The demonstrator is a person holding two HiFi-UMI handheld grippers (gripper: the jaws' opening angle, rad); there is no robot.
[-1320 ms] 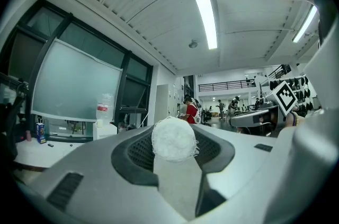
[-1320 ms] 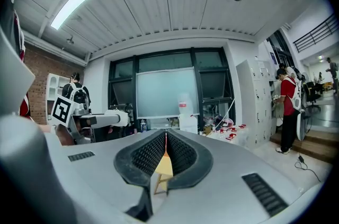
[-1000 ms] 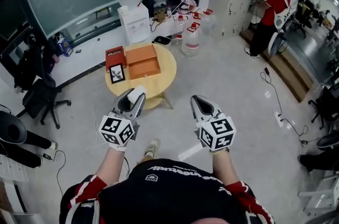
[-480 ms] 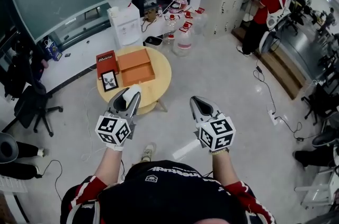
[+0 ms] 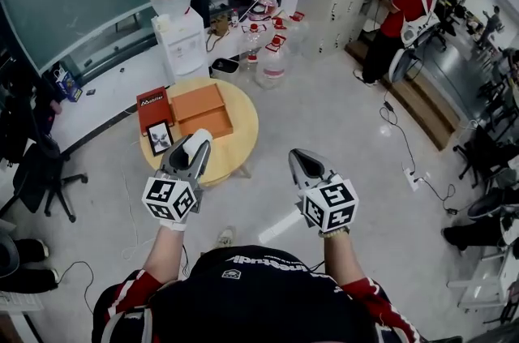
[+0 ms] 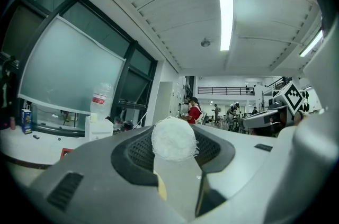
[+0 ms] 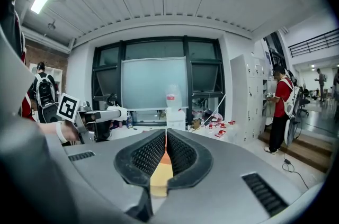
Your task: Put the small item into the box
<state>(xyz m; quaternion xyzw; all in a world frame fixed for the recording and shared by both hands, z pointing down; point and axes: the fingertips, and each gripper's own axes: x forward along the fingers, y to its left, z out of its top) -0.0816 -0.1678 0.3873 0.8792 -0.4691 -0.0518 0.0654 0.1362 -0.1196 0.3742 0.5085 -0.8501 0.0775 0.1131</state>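
Observation:
A white fluffy ball (image 5: 200, 139) is clamped between the tips of my left gripper (image 5: 195, 148). In the left gripper view the ball (image 6: 174, 138) fills the gap between the dark pads, so that gripper (image 6: 175, 144) is shut on it. The open orange box (image 5: 203, 111) lies on a round wooden table (image 5: 238, 140), just ahead of the left gripper's tips and below them. My right gripper (image 5: 301, 163) is held level with the left one over the floor, right of the table. Its jaws (image 7: 166, 134) are shut with nothing between them.
A red box (image 5: 152, 101) and a small framed picture (image 5: 160, 137) lie on the table left of the orange box. Behind the table stand a water dispenser (image 5: 178, 25) and water jugs (image 5: 270, 62). A person in red (image 5: 399, 15) stands far right. An office chair (image 5: 36, 167) is at the left.
The table and room have shifted left and nearer in the head view as both grippers travel forward toward the table. The ball stays clamped in the left gripper, and the right stays shut.

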